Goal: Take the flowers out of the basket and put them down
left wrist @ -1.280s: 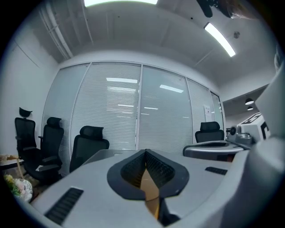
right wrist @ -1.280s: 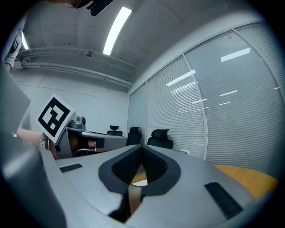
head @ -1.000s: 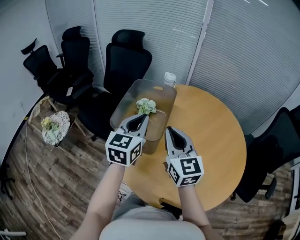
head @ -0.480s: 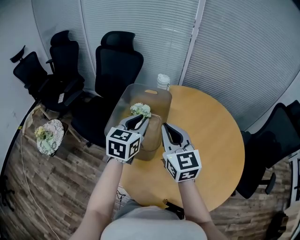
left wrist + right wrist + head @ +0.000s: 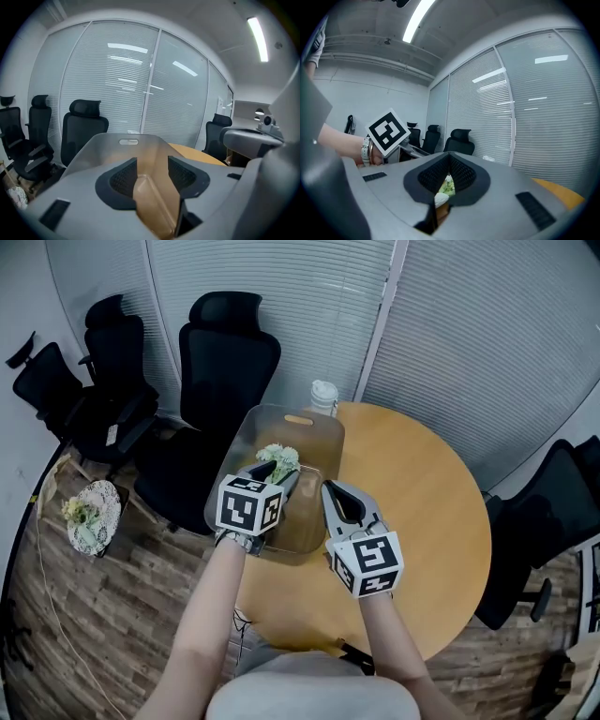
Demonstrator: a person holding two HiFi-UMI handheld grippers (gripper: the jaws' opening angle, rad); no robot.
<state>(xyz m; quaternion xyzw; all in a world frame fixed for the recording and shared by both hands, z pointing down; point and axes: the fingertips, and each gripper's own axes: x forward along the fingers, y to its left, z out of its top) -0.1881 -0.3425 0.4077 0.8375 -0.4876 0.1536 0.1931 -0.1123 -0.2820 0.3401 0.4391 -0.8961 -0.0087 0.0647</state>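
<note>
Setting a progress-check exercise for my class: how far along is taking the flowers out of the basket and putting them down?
Looks done: one flower bunch lies in the clear bin on the table. In hand: nothing; the left gripper is opening its jaws, empty, by that bunch, and the right gripper is shut, empty. Left: perhaps the second bunch on the floor beside the chairs.
</note>
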